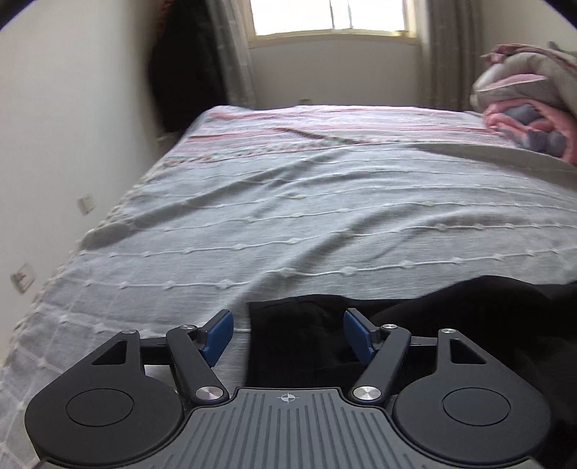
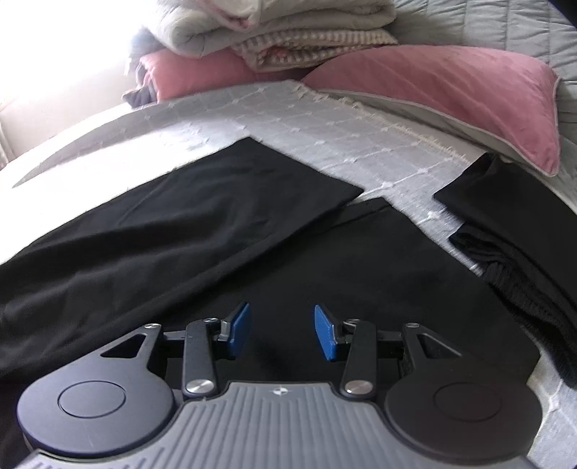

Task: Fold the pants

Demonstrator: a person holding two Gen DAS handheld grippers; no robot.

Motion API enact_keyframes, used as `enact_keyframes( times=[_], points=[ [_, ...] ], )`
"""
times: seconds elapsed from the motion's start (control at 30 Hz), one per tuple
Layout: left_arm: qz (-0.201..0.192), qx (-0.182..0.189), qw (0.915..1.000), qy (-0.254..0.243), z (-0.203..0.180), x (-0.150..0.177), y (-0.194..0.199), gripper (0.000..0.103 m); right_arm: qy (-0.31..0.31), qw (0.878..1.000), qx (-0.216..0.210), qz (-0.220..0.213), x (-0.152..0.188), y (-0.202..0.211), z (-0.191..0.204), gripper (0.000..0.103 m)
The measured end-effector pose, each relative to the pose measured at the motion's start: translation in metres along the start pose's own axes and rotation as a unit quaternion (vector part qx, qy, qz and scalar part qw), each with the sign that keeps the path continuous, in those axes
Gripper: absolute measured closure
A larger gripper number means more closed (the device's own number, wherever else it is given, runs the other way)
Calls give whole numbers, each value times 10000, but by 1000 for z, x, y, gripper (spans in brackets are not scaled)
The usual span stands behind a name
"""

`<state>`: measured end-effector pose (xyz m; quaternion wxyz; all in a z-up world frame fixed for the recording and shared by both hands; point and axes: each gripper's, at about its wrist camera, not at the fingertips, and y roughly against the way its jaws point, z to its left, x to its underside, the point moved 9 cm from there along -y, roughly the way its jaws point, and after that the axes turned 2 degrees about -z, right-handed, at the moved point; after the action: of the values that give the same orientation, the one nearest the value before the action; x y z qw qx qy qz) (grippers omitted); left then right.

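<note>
Black pants (image 2: 202, 223) lie spread on the grey bedspread (image 2: 324, 133), one leg laid slanting over the other. My right gripper (image 2: 281, 332) hovers just above the black cloth, open, nothing between its blue pads (image 2: 239, 330). In the left wrist view an edge of the black pants (image 1: 299, 335) lies on the bedspread (image 1: 288, 216) at the bottom. My left gripper (image 1: 286, 333) is open above that edge, the cloth beneath the gap and no pad pressing on it.
Another black garment (image 2: 519, 231) lies at the right by a pink pillow (image 2: 450, 93). Folded blankets (image 2: 274, 32) are stacked behind. A bedding pile (image 1: 530, 104) sits far right; a wall (image 1: 54, 144) runs along the bed's left, a window (image 1: 331, 18) beyond.
</note>
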<state>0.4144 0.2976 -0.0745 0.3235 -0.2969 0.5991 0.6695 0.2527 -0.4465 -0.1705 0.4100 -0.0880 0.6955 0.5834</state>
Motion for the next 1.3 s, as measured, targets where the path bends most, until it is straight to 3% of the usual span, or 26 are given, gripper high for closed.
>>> enact_keyframes(
  times=[0.1,0.27,0.4,0.53,0.63,0.73,0.8,0.97,1.03,1.1,1.13,1.17,1.23,1.27,1.3],
  points=[
    [18,145,9999,44,-4,2,-3,35,-9,10000,-35,-1,-7,-1,-1,34],
    [42,106,9993,-347,-2,1,-6,35,-1296,9891,-701,77,-57,-3,-30,31],
    [85,234,9972,-706,-16,0,-14,34,-1550,9822,-1012,313,-107,-30,-23,31],
    [259,176,9954,-905,-25,2,-33,34,-1769,9721,-1357,736,-147,-83,6,31],
    [387,46,9943,-996,-24,2,-46,34,-1788,9723,-1150,974,-166,-128,27,31],
    [515,-26,9929,-1075,-27,2,-56,28,-1584,9800,-893,808,-189,-161,50,31],
    [609,15,9917,-1136,-29,2,-59,24,-1436,9836,-769,774,-201,-181,63,20],
    [805,-54,9873,-1370,-32,3,-66,24,-972,9909,-126,923,-201,-215,76,19],
    [930,-137,9853,-1423,-32,9,-72,24,-511,9949,246,833,-199,-217,76,44],
    [1019,-158,9827,-1537,-37,16,-78,25,-523,9952,161,812,-198,-213,70,73],
    [1043,-173,9815,-1599,-40,18,-81,26,-558,9950,144,820,-199,-212,67,77],
    [1068,-206,9813,-1588,-41,20,-83,28,-535,9952,112,810,-200,-210,66,78],
    [1088,-185,9844,-1372,-39,19,-86,51,-524,9960,77,716,-201,-205,62,79],
    [1117,-274,9854,-1253,-34,17,-88,82,-566,9963,58,644,-202,-202,62,79],
    [1213,-517,9839,-1205,-27,18,-91,96,-612,9965,32,569,-204,-199,62,79]
  ],
)
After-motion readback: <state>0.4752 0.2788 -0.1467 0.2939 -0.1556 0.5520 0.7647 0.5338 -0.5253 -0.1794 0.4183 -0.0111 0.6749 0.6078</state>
